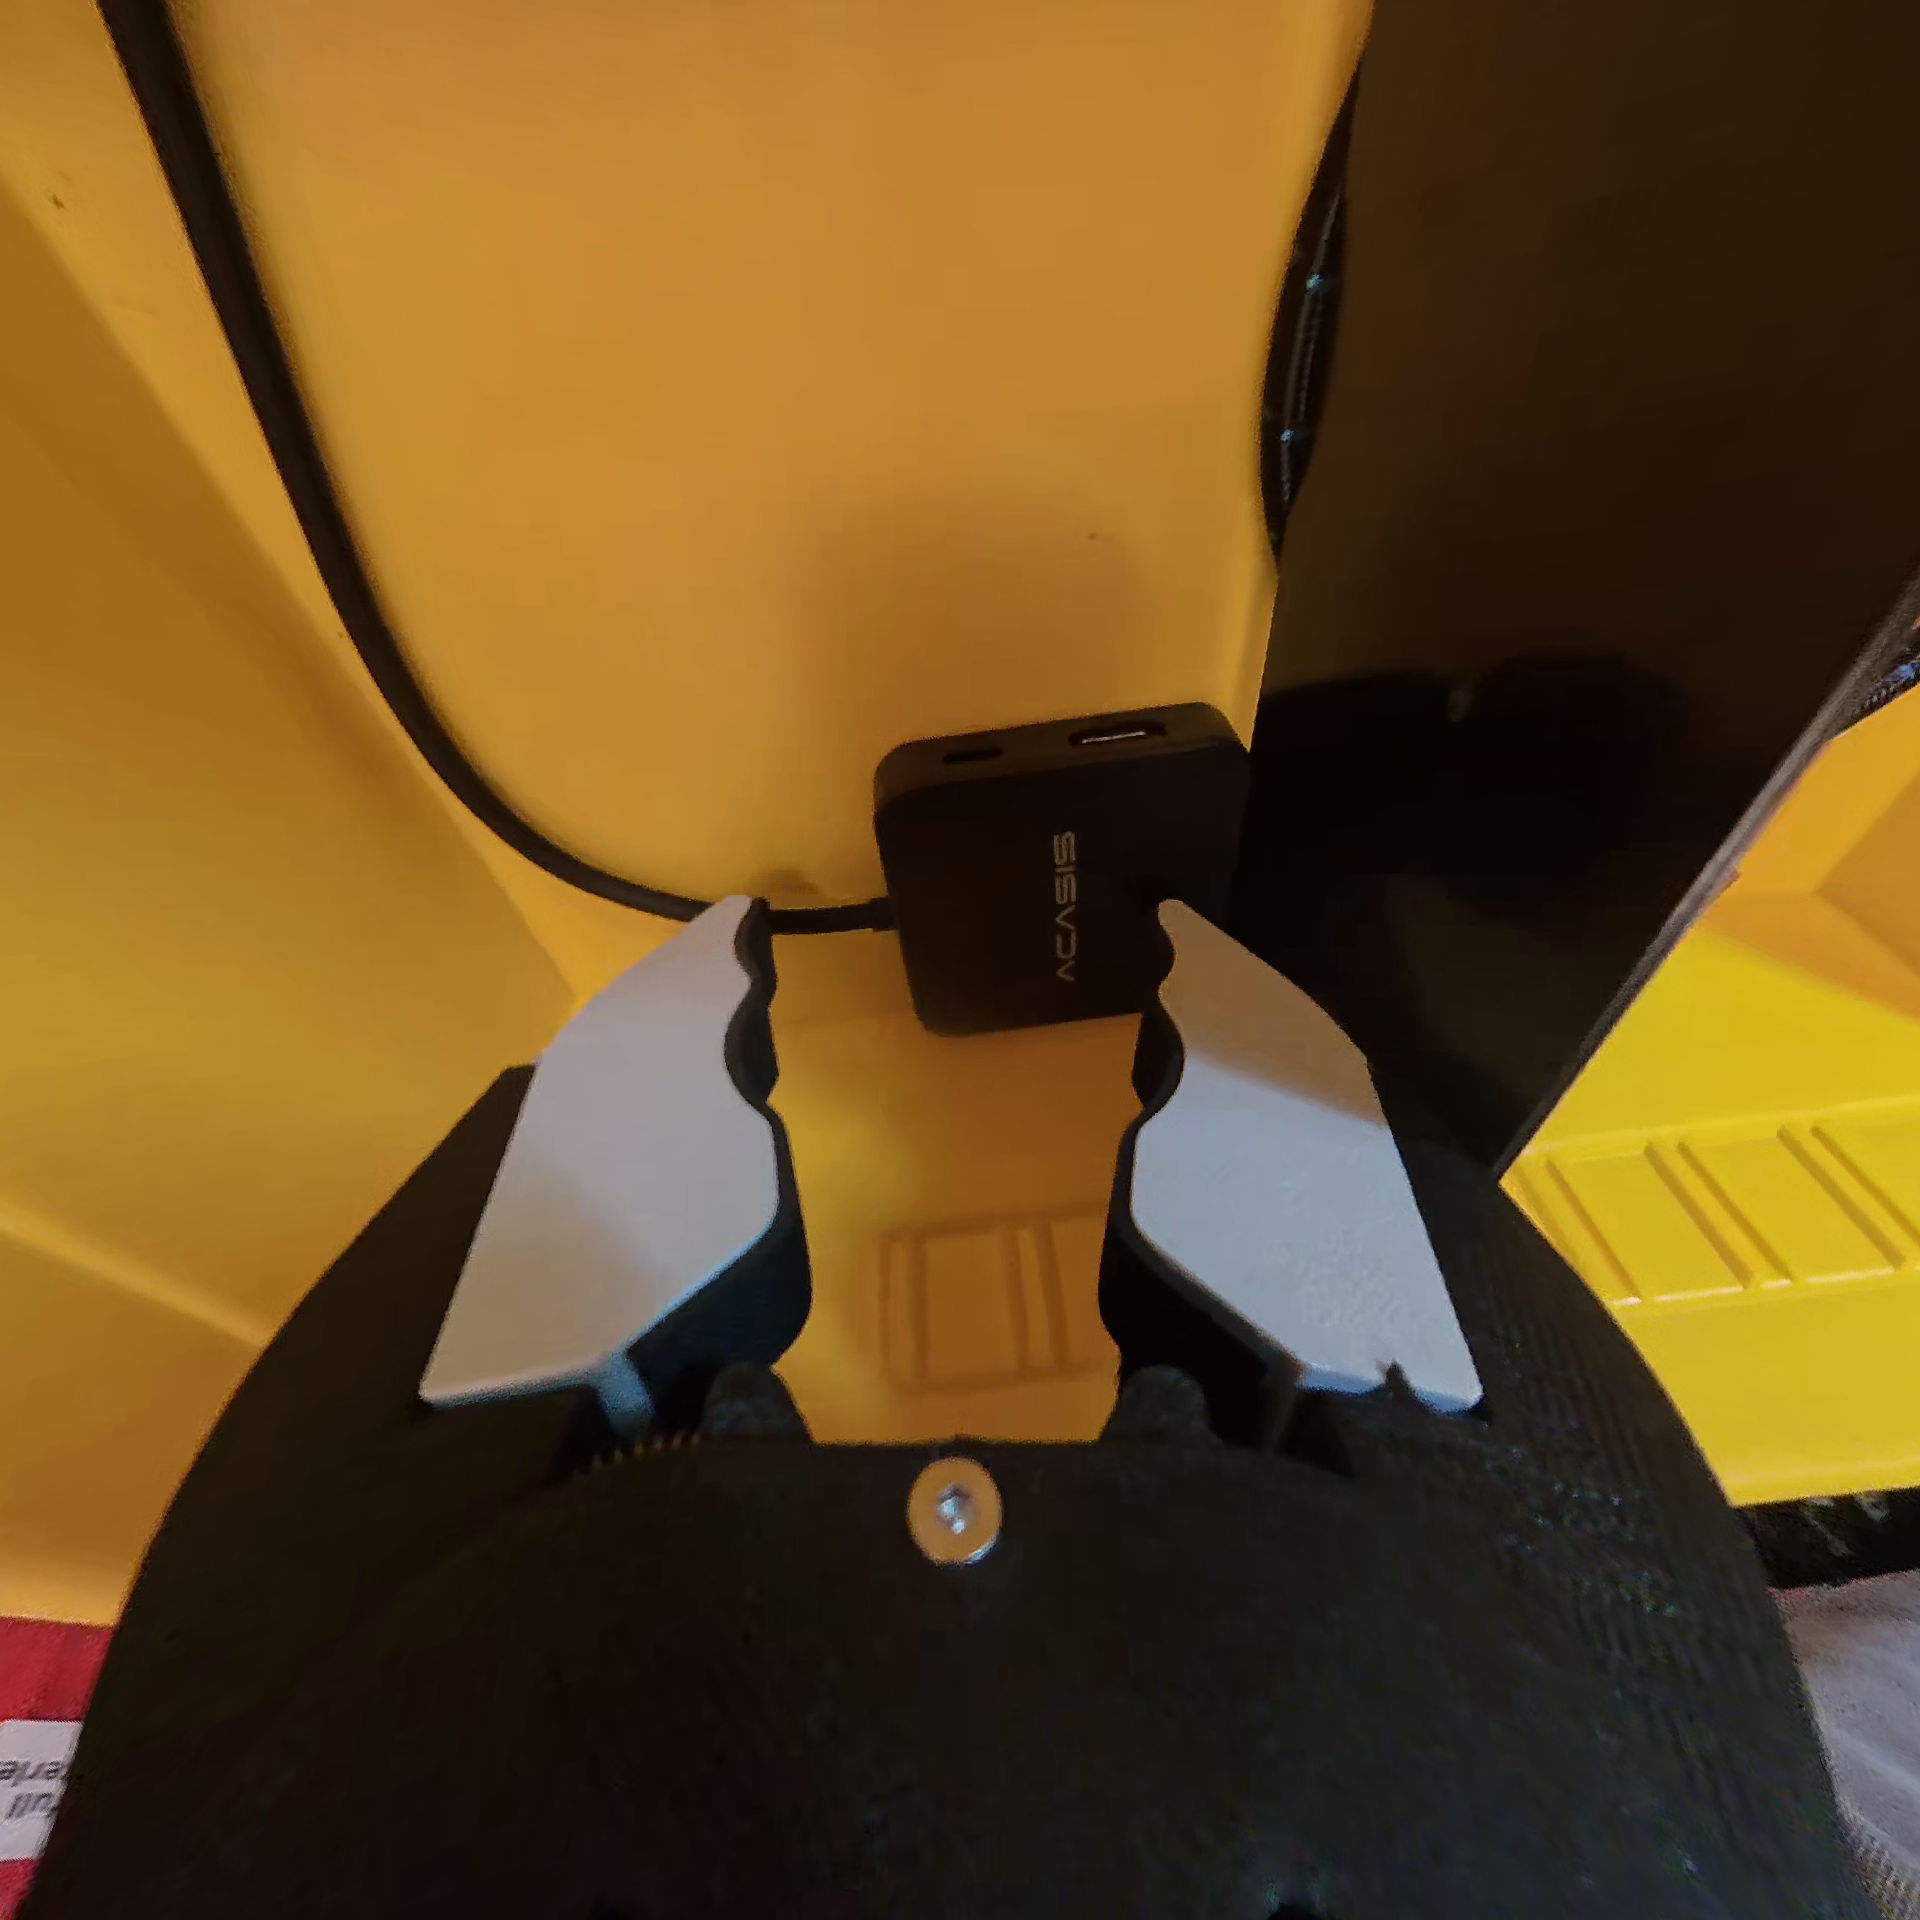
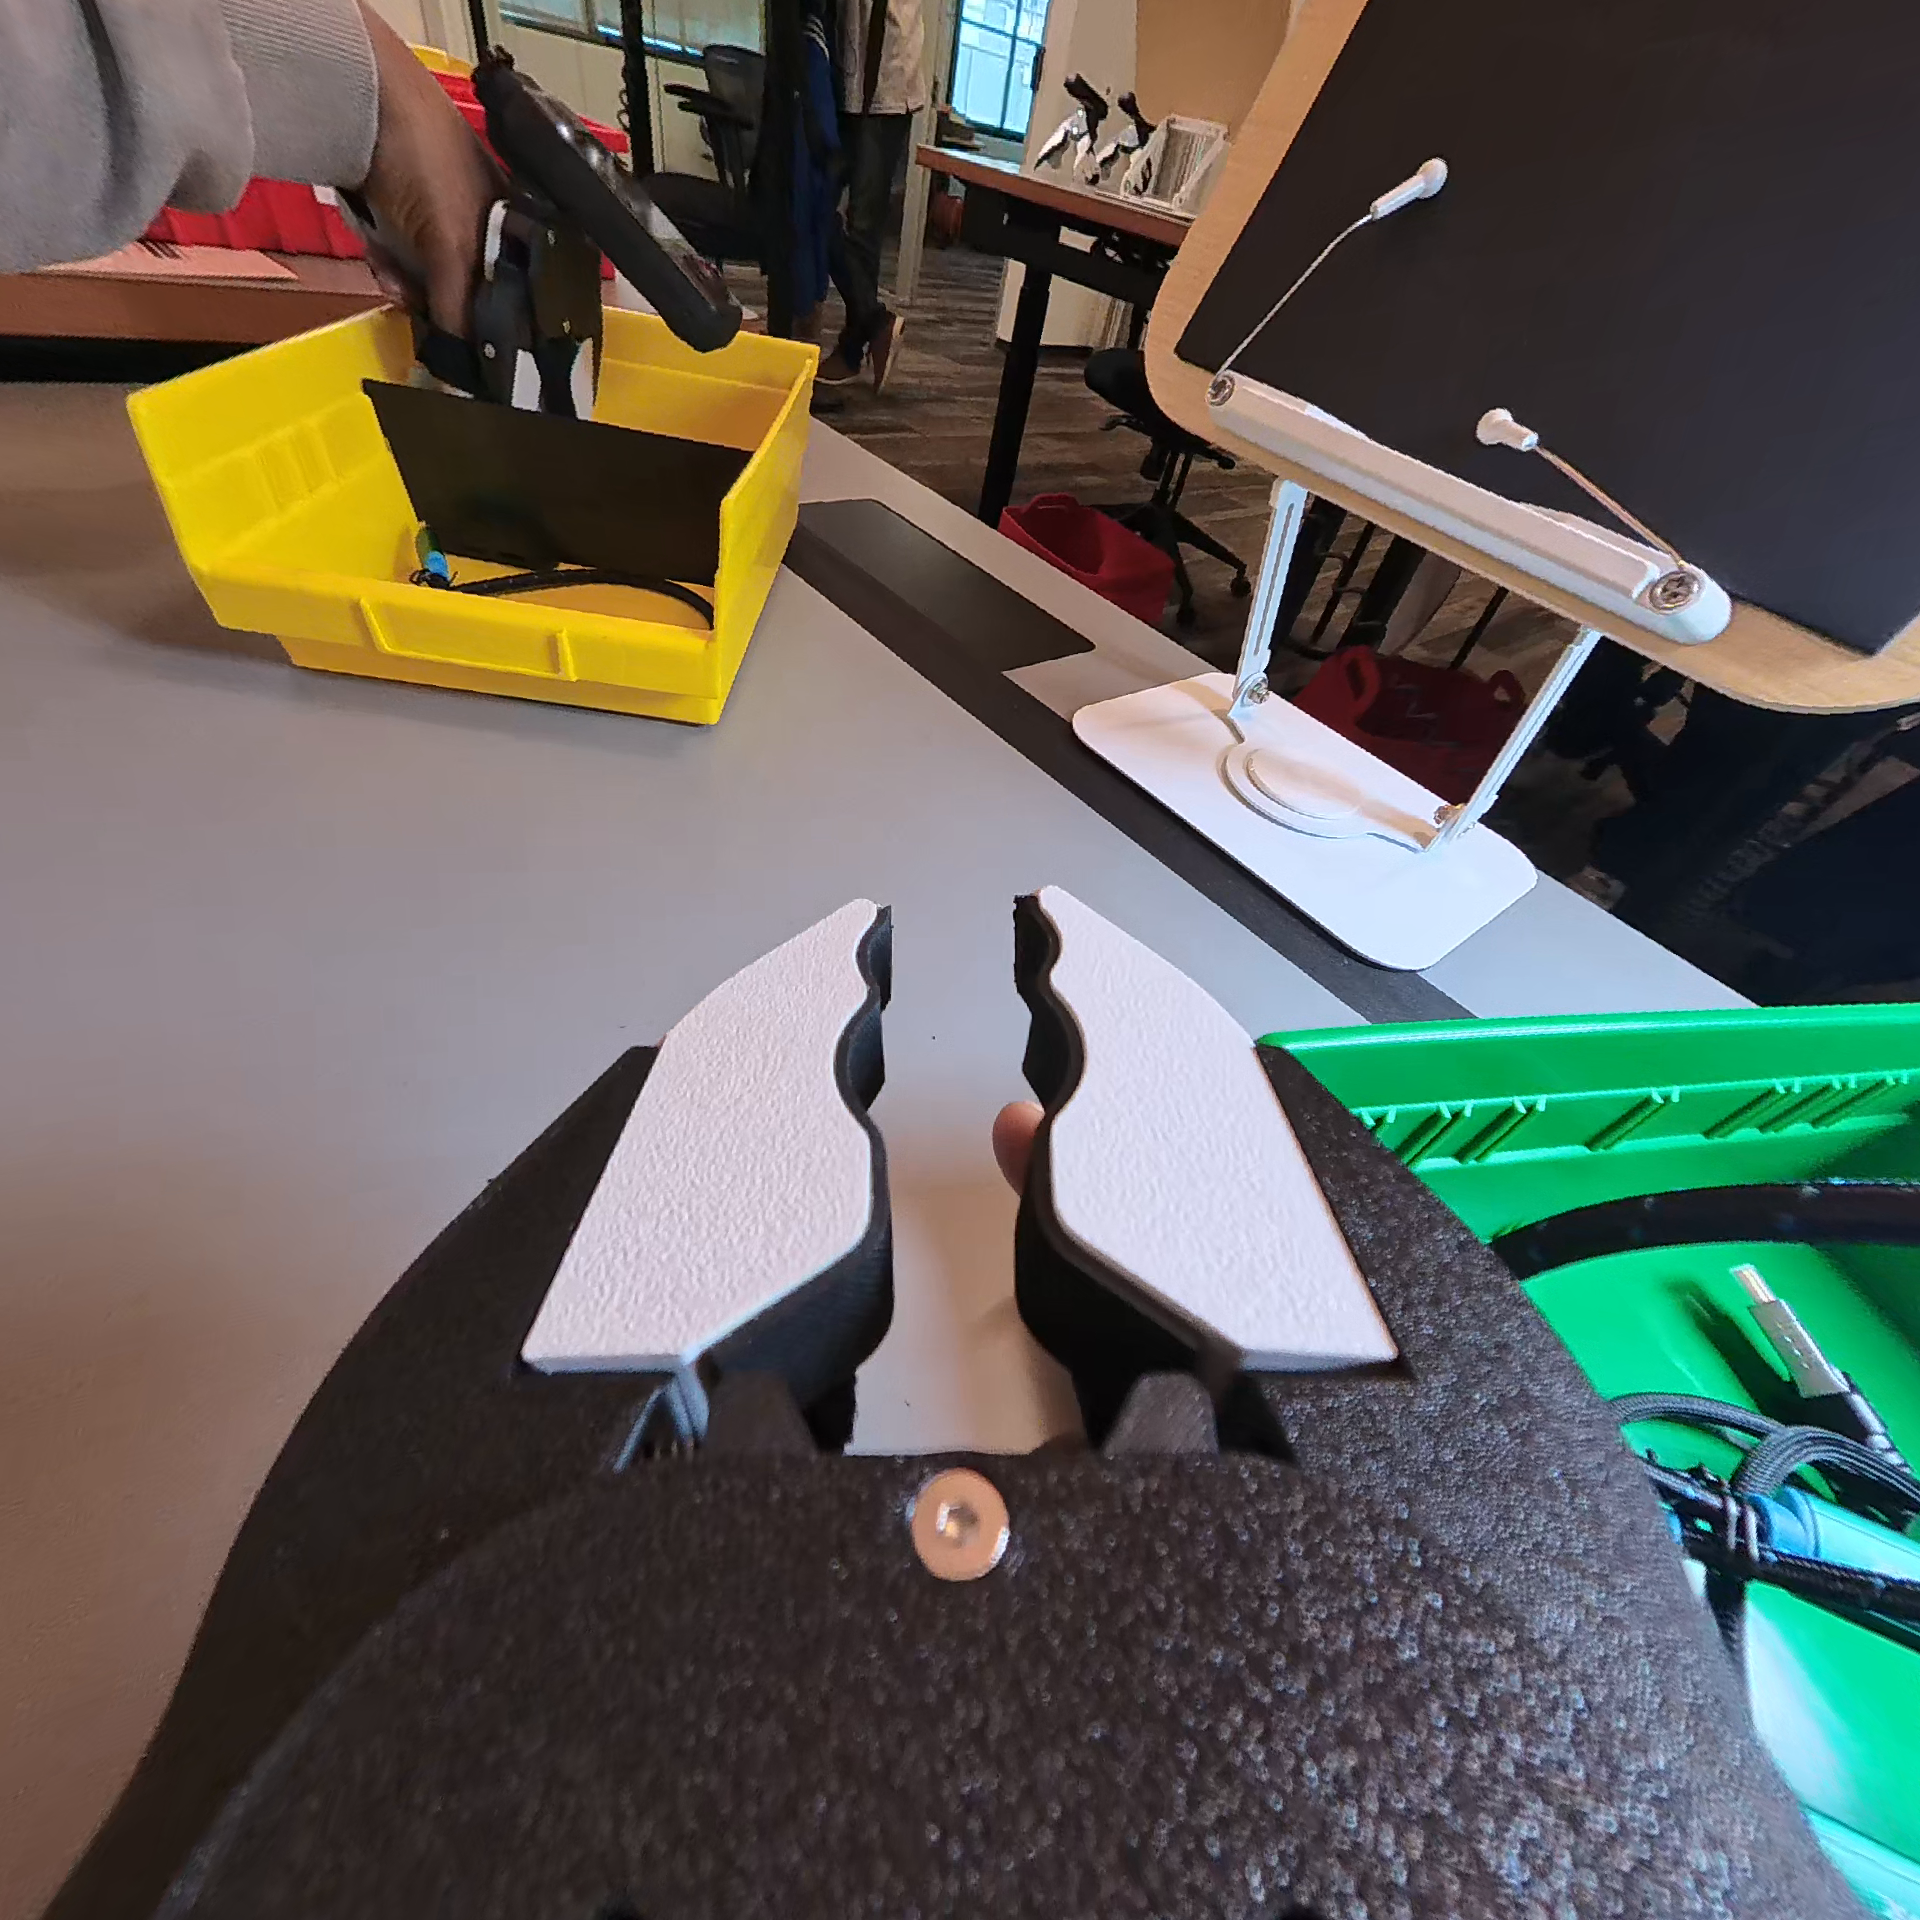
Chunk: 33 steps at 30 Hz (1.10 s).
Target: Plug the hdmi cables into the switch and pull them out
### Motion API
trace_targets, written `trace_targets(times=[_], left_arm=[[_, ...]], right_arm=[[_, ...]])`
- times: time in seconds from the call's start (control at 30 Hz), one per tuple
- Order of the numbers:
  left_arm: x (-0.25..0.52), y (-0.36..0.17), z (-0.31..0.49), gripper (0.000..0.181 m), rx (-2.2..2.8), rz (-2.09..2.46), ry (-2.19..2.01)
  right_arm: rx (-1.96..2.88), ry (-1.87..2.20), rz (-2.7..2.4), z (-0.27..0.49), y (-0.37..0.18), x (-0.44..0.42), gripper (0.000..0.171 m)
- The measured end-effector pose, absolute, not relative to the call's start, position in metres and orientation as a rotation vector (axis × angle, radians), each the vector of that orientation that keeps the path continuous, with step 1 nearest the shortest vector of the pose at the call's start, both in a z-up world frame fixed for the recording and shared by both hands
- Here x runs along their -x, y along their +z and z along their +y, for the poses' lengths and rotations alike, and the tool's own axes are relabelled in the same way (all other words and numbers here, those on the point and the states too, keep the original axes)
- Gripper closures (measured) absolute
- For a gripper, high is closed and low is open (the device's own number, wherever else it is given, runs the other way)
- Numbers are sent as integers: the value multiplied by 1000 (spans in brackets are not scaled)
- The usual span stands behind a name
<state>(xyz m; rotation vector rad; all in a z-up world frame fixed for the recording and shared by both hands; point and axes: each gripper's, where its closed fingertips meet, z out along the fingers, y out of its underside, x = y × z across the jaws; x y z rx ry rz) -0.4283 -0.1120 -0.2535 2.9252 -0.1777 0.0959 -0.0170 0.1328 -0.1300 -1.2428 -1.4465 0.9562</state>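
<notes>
Inside the yellow plastic bin (image 1: 727,520) at the grey table's (image 2: 416,935) far-left corner, my left gripper (image 1: 961,920) gapes empty; the small square black switch (image 1: 1049,862) lies just ahead, slightly right. My right gripper (image 2: 951,925), part-open and empty, is well apart.

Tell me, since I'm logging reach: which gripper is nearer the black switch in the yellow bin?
Left gripper: its tips flank the switch. Right gripper hovers over the table, outside the bin.

Left gripper (image 1: 961,914) reaching into the yellow bin (image 1: 727,416)

Its white fingers (image 1: 644,1122) are standing apart, tips flanking the near end of a small black switch (image 1: 1049,873) lying on the bin floor. A black cable (image 1: 312,499) is curving from the switch's left side; a black panel (image 1: 1558,520) is leaning at right.
</notes>
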Motion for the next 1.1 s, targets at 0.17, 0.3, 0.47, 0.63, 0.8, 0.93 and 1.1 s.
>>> trace_targets(times=[0.17, 0.3, 0.47, 0.63, 0.8, 0.93, 1.1], left_arm=[[410, -256, -118, 116, -2902, -191, 224], [403, -257, -123, 108, -2872, -217, 229], [403, -258, -124, 103, -2885, -208, 204], [400, -253, -122, 135, -2946, -244, 208], [422, -248, -120, 181, -2967, -362, -33], [421, -240, -114, 164, -3019, -359, -27], [405, -247, -123, 124, -2967, -329, 112]], right_arm=[[1240, 948, -1458, 132, -132, 17, 148], [1231, 953, -1458, 130, -128, 16, 148], [1220, 955, -1445, 130, -122, 12, 149], [1209, 945, -1445, 131, -119, 12, 149], [1209, 931, -1451, 132, -121, 12, 149], [1219, 930, -1449, 135, -123, 12, 149], [1226, 933, -1456, 134, -126, 14, 149]])
